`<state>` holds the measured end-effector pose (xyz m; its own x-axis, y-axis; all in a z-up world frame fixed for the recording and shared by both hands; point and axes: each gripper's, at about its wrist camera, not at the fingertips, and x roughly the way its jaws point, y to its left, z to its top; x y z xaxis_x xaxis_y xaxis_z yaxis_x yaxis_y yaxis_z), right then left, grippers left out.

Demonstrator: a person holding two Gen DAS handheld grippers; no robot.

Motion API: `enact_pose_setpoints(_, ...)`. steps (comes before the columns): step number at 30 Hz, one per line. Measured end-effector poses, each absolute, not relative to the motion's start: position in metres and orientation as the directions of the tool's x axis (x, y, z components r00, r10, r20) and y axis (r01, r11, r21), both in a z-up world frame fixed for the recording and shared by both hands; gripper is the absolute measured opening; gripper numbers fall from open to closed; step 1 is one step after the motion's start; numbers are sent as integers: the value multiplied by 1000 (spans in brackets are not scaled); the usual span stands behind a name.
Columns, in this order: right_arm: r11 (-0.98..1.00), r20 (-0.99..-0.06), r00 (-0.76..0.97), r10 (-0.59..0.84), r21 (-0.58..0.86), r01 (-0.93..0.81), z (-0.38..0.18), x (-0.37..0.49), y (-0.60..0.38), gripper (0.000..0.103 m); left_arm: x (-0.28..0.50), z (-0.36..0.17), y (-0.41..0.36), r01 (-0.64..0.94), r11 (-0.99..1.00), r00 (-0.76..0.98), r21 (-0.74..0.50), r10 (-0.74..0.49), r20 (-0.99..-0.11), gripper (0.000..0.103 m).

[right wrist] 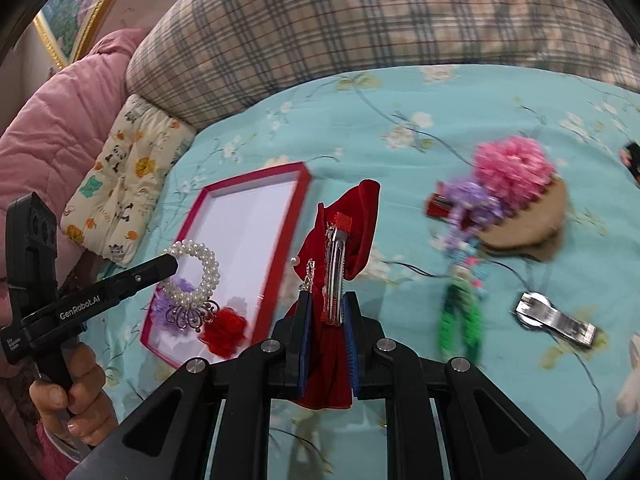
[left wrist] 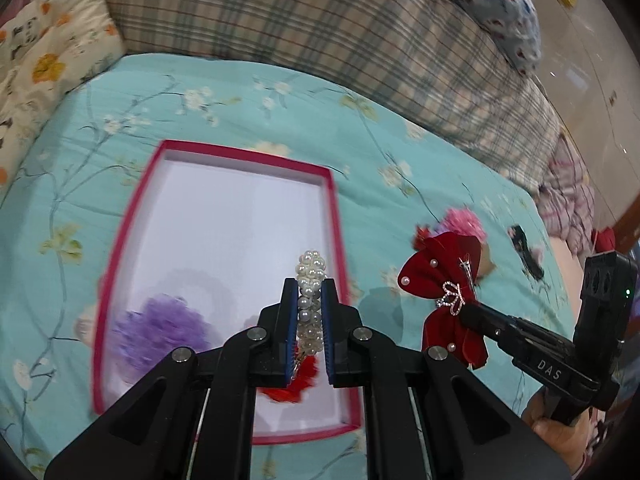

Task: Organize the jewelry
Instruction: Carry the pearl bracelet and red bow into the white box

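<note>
My left gripper (left wrist: 309,286) is shut on a pearl bracelet (left wrist: 308,276), held over the near right part of a red-rimmed box (left wrist: 332,208) with a white floor. In the right wrist view the bracelet (right wrist: 200,276) carries a silver butterfly charm and hangs from the left gripper (right wrist: 172,264). A purple flower (left wrist: 160,328) lies in the box, and a red flower (right wrist: 224,332) shows below the bracelet. My right gripper (right wrist: 326,300) is shut on a red velvet bow hair clip (right wrist: 352,232), held above the bedspread just right of the box. The left wrist view shows the same bow (left wrist: 440,280).
On the turquoise bedspread (right wrist: 400,100) to the right lie a pink flower (right wrist: 512,168), a purple flower clip (right wrist: 468,196), tan card (right wrist: 532,232), a green beaded piece (right wrist: 460,320) and a silver clip (right wrist: 552,316). A plaid quilt (right wrist: 360,20) and a printed pillow (right wrist: 124,184) border the back.
</note>
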<state>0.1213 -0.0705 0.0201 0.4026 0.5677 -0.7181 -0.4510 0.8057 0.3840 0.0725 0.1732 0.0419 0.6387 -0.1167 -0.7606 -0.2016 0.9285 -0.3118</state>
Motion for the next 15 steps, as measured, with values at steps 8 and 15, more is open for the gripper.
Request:
enact_pose_setpoints(8,753,-699,351,623,416,-510,21,130,-15,14,75,37,215,-267,911,646,-314,-72,-760,9)
enact_pose_setpoints(15,729,-714,297,634,423,-539,6,143,34,14,84,23,244,-316,894,634,-317,-49,-771,9)
